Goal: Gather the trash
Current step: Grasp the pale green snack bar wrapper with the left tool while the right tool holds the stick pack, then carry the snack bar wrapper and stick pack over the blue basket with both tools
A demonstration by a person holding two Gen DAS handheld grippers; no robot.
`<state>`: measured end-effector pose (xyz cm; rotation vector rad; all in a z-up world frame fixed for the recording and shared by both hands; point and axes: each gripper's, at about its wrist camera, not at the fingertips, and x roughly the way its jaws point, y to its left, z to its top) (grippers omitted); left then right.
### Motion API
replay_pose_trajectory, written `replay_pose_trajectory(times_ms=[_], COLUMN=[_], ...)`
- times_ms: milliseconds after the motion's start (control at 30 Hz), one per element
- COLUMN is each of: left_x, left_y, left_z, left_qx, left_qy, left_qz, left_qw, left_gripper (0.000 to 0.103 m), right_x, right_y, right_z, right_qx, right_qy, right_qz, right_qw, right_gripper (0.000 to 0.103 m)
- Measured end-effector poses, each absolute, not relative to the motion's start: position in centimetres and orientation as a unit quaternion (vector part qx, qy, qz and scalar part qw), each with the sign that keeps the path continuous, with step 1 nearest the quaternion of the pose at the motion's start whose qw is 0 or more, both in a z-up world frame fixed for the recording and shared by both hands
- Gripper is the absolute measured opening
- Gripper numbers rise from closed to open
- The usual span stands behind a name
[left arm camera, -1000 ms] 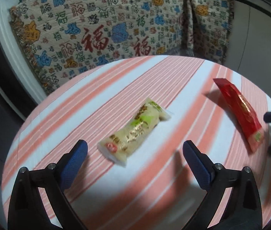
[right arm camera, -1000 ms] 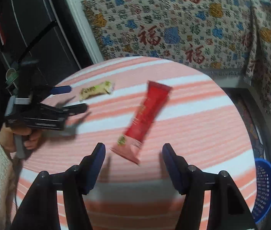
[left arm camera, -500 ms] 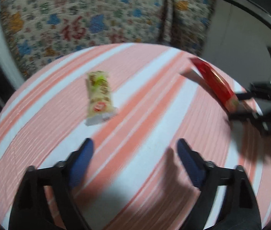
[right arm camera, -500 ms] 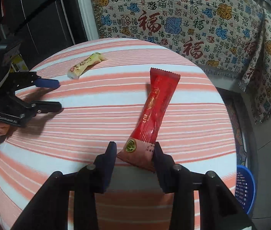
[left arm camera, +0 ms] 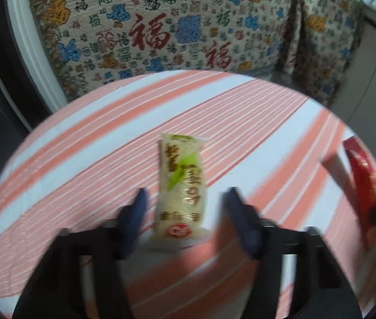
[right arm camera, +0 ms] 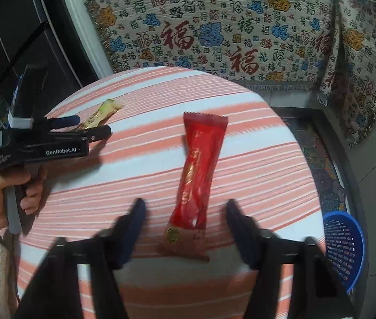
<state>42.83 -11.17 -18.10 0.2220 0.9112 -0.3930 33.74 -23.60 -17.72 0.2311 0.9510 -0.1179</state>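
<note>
A: Our two grippers straddle the trash on the striped table [right arm camera: 254, 138]. What can go wrong?

B: The right gripper [right arm camera: 184, 212] has its jaws spread, and the red wrapper [right arm camera: 201, 170] lies between them, not pinched. The left gripper [left arm camera: 185, 203] is also released around the pale green wrapper [left arm camera: 181, 183]. Both are flat and slippery, so we think closing jaws may skate over them.

A: And the blue basket [right arm camera: 344, 250]?

B: It stands right of our right jaws, below the table; we see nothing inside.

Left gripper [left arm camera: 185, 207]: jaws apart, yellow-green wrapper [left arm camera: 181, 186] between them, gap on each side.
Right gripper [right arm camera: 184, 212]: jaws apart around red wrapper [right arm camera: 198, 170].
Between wrappers: bare striped surface [right arm camera: 140, 164].
</note>
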Motion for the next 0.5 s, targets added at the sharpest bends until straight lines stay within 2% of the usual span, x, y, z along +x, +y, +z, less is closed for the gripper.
replay_pose_trajectory(times_ms=[33, 167, 500], left_x=[42.6, 40.7, 31.9], left_y=[-11.0, -10.2, -11.9], left_z=[-17.9, -17.0, -13.4], left_qx=[0.101, 0.082, 0.036], left_qy=[0.437, 0.434, 0.411], left_qz=[-0.185, -0.185, -0.216], left_qw=[0.874, 0.878, 0.885], left_gripper=[0.028, 0.023, 0.021], right_x=[33.8, 32.6, 27.8], right_y=[-23.7, -23.7, -25.7], right_z=[-17.6, -16.7, -14.0], right_qx=[0.108, 0.097, 0.108], right_qy=[0.459, 0.45, 0.426], right_qz=[-0.057, -0.045, -0.016], right_qw=[0.88, 0.887, 0.898], right_gripper=[0.013, 0.012, 0.012])
